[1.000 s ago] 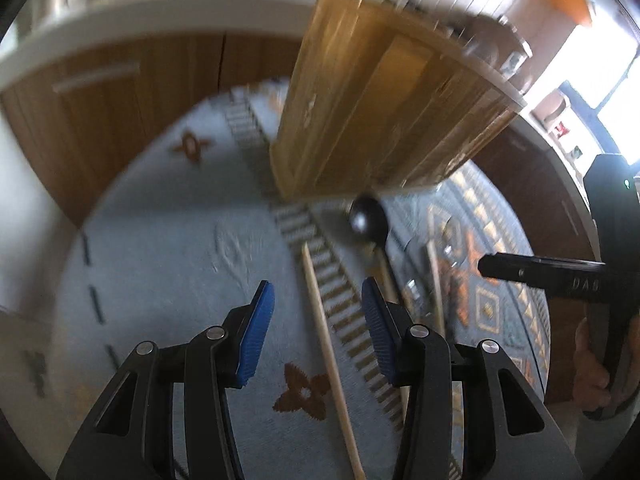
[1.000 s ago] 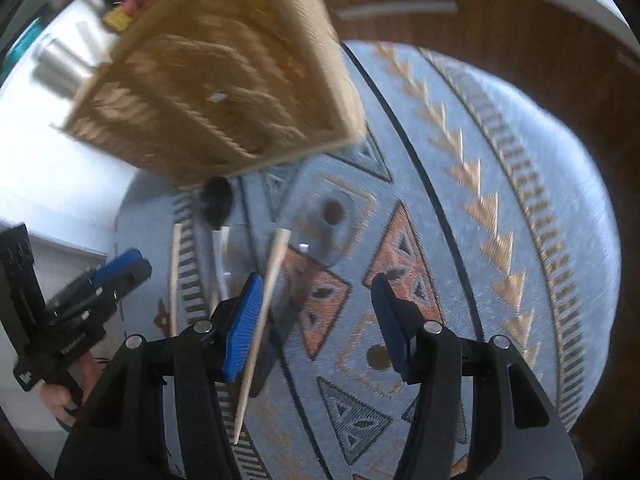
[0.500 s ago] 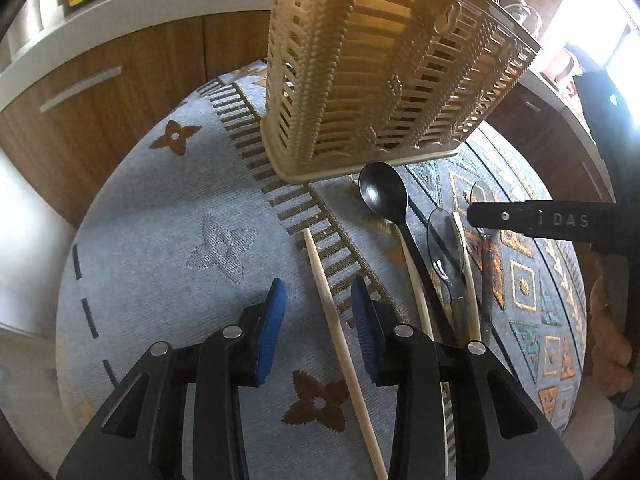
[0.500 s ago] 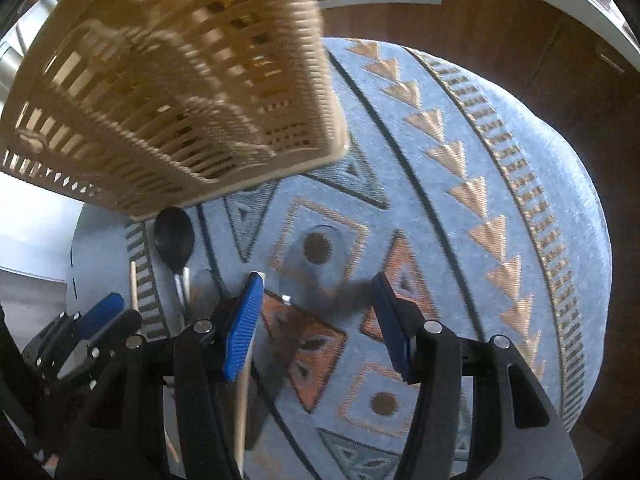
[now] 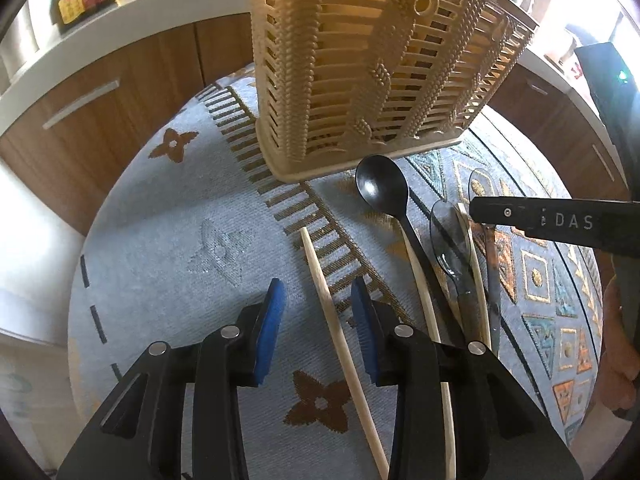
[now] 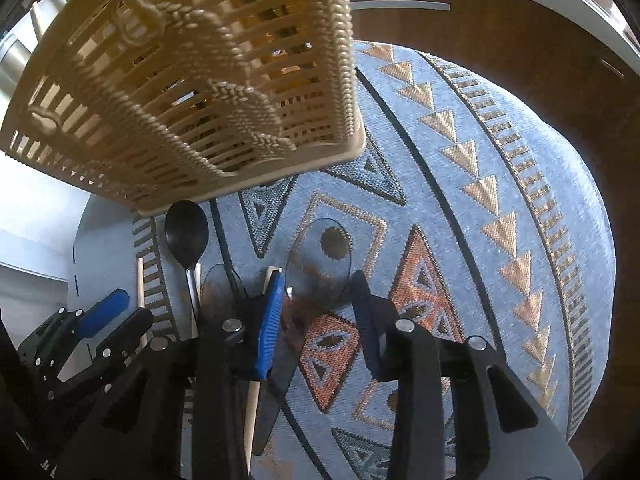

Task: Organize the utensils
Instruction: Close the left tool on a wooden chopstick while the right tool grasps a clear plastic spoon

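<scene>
Hovering low over a patterned cloth (image 5: 192, 248), the left gripper (image 5: 318, 312) is spread with a single wooden chopstick (image 5: 332, 312) lying between its blue pads, which do not appear to touch it yet. Straight ahead of this gripper stands the beige slatted utensil basket (image 5: 360, 72), which looks to hold nothing, though the slats hide much of the inside. Just to the gripper's right, the other utensils lie side by side on the cloth: a second chopstick (image 5: 424, 296), a black spoon (image 5: 382, 190) with its bowl nearly at the basket's foot, a clear plastic spoon (image 5: 446, 232), and a third chopstick (image 5: 474, 264) beside it.

Further right, the right gripper (image 6: 318, 312) is also spread and holds nothing. Another clear spoon (image 6: 320, 256) lies on the cloth just ahead of and between its pads, while a chopstick (image 6: 256, 392) runs along the outside of its left pad. The black spoon (image 6: 187, 236) lies off to its left, and the basket (image 6: 180, 80) rises ahead and to the left.

Judging by this, sorting has barely begun: every utensil in sight lies on the cloth and none stands in the basket. Closing on a chopstick and carrying it to the basket seems the step in hand, with the rest left to follow.
</scene>
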### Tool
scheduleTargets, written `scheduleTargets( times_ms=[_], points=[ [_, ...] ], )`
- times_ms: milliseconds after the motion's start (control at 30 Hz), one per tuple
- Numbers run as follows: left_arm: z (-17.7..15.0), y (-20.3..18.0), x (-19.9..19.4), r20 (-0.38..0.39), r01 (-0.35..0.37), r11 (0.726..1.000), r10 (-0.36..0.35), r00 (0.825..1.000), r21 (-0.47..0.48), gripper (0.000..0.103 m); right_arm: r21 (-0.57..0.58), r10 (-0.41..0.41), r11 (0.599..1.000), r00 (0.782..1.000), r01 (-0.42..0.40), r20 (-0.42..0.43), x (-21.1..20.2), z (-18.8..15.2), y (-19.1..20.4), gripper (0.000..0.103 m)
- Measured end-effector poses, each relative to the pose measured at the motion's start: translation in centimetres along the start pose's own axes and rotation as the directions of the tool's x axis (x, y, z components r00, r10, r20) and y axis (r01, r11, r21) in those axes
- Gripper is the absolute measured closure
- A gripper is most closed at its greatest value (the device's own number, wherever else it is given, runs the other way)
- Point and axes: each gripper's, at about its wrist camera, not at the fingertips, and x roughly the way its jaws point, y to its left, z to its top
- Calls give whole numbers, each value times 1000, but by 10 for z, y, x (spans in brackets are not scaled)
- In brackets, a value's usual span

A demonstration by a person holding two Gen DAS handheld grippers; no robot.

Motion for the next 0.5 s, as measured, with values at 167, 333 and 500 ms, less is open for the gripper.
scheduleTargets(
  times_ms=[167,333,500],
  points=[
    [0,-18,4,-8,-102,993,103,995,66,71,-105,-53,993,998,54,14,4,8,11,80],
    [-3,-22,1,5,-123,991,123,992,60,71,-264,-47,964,999,42,-12,5,-2,21,86],
    [-4,-16,-2,9,-127,991,127,992,42,87,-411,-53,912,995,14,-85,0,-18,15,87]
  ],
)
